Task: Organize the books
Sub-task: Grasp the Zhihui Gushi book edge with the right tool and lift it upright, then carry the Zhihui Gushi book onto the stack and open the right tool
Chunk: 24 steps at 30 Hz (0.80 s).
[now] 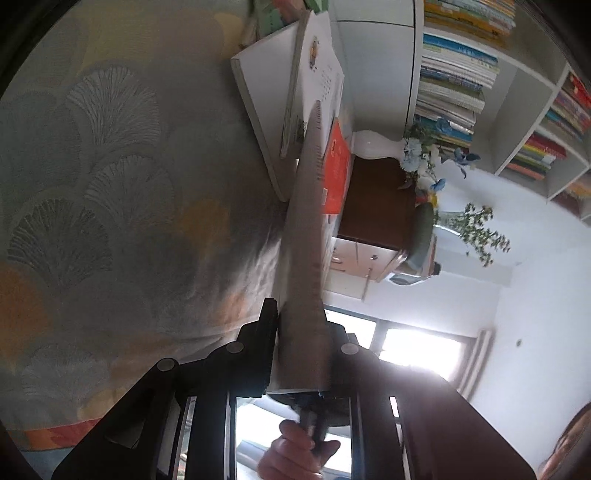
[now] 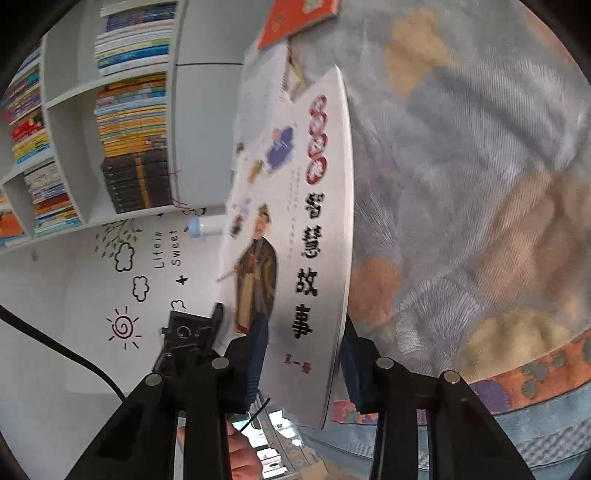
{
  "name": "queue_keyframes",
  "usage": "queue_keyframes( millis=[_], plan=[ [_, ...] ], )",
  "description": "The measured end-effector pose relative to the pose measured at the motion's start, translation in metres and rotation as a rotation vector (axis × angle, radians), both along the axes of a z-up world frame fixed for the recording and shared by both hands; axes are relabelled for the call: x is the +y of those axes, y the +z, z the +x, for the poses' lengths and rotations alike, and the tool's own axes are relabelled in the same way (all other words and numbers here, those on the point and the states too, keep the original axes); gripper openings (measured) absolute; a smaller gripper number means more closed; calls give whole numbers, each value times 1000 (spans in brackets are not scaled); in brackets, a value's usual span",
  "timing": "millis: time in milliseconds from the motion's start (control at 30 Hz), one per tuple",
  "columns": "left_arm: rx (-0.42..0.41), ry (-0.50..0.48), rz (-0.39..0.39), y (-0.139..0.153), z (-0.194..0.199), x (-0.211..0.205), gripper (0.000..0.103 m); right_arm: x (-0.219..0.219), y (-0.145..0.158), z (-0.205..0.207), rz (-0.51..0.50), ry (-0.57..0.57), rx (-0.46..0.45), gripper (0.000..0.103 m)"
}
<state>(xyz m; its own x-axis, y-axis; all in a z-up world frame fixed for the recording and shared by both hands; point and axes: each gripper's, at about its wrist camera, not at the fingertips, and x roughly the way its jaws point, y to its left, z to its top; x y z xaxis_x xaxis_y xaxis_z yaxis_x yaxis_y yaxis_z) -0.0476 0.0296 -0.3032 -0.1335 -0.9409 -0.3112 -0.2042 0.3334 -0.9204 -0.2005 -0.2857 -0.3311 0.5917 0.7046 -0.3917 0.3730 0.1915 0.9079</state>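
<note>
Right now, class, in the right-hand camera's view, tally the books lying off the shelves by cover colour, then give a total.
White: 2, the storybook and the plain book behind it
Red: 1, the red book
Total: 3

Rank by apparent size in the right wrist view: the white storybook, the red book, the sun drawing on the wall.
1. White storybook, much the largest, though it is closest to the camera.
2. Red book, partly cut off by the frame.
3. Sun drawing, smallest.
</note>
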Motion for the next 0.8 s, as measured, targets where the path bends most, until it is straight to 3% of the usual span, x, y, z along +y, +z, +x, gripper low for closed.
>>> queue_keyframes(
  millis=[100,167,233,300,333,433,500,600,700,800],
  plan=[
    [39,3,-33,-5,0,-1,13,8,-14,3,115,-7,36,43],
    [30,-3,-23,-4,2,-1,13,11,-16,2,135,-23,32,46],
    [-14,-22,27,1,6,0,13,11,-12,3,105,-36,23,39],
    [-108,-75,146,11,12,0,13,8,0,3,56,-59,-17,13],
    [-148,-98,191,15,13,0,14,6,6,4,44,-61,-37,12],
    [-280,-190,331,30,17,-9,23,6,32,10,-116,-44,-50,10],
    [-382,-242,403,42,19,-18,23,13,50,17,-243,7,-61,10],
    [-489,-297,453,51,20,-25,23,26,66,27,-373,67,-61,11],
    [-675,-377,528,73,9,-44,23,38,79,34,-512,110,-53,12],
    [-806,-439,508,91,-4,-52,21,63,104,39,-736,185,-73,15]
  ],
)
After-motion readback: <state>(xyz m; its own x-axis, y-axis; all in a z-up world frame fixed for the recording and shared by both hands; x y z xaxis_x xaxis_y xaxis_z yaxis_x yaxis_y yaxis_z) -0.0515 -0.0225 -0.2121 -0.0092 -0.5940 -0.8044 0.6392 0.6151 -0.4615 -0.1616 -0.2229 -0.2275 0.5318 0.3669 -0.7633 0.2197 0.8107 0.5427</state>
